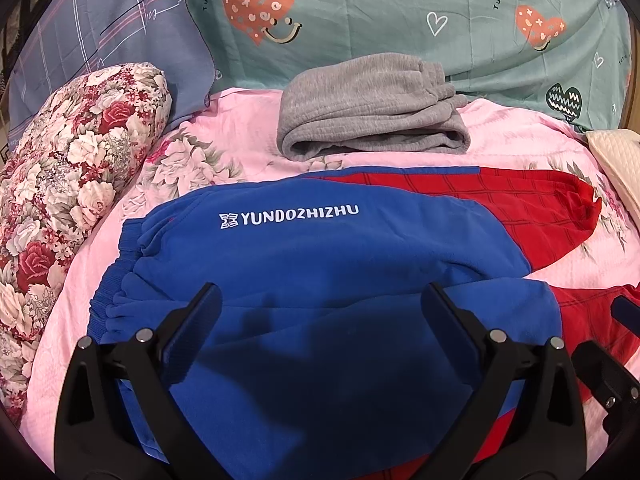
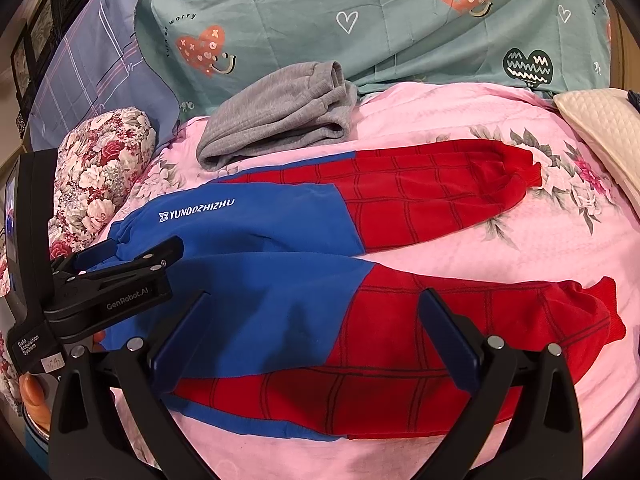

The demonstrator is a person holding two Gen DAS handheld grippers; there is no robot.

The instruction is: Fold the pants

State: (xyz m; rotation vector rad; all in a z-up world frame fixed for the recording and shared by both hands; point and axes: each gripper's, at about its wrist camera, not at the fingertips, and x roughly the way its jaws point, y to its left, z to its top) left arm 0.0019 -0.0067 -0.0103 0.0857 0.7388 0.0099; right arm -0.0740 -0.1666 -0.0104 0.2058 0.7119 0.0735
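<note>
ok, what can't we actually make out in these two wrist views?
- Waist end of the blue-and-red pants: cut off at the bottom of the left wrist view under the left tool; in the right wrist view, partly behind it.
- Near edge of the lower leg: right wrist view, behind the right tool.
- Gray folded garment: type not discernible.
- Cream quilted item: cut off by the right edge.

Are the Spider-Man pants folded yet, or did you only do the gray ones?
Only the gray pants look done, folded at the back of the pink bedspread. The blue and red pants lie spread flat, both legs apart, not folded yet. The left gripper and right gripper are open above them, gripping nothing. Every fold on this pair is left.
</note>
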